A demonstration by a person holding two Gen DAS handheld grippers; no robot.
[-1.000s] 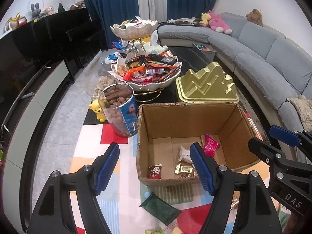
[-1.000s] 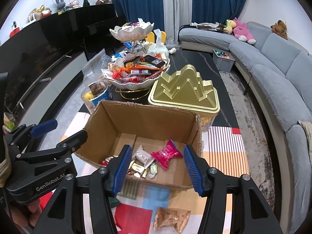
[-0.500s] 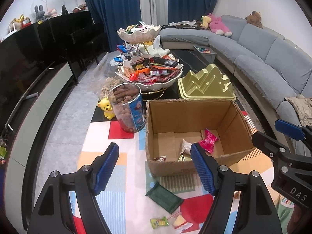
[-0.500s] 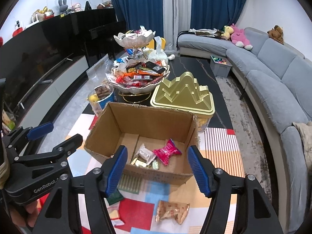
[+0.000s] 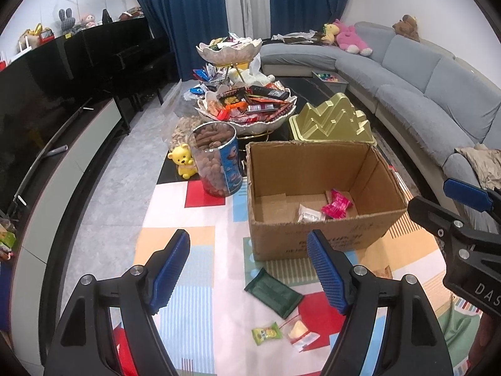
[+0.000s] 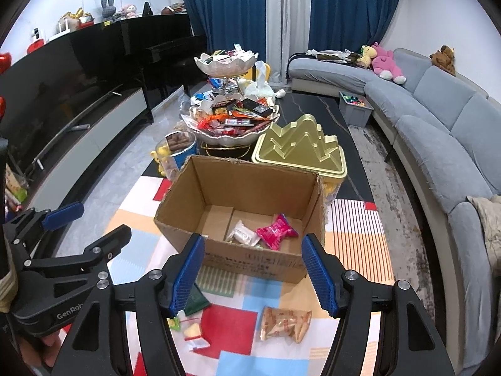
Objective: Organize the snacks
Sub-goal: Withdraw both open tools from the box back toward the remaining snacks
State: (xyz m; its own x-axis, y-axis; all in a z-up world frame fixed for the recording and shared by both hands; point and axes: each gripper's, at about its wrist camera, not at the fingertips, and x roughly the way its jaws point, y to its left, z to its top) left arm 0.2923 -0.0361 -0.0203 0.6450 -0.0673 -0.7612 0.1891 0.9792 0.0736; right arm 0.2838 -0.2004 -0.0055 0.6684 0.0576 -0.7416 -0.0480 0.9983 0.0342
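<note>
Left claw (image 5: 247,269): jaws apart, nothing between the blue pads.
Right claw (image 6: 255,274): jaws apart, empty (it hangs over the near wall of the box).
Cardboard box (image 6: 250,258): open on the patterned mat, holding a pink snack packet (image 6: 275,228) and a white packet (image 6: 242,233).
Loose snacks: dark green packet (image 5: 273,291) and tan wafer packet (image 6: 283,322), on the mat just before the box.
Bench (image 6: 316,108): carries the tiered snack bowl (image 6: 231,125).

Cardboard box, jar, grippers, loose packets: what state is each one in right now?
cardboard box: open, a few snacks inside
pink packet: lying in the box
clear jar: upright, lidless, nearly full
gold tin: lid on
green packet: lying flat on the mat
tan packet: lying on the mat
left gripper: open, empty
right gripper: open, empty
</note>
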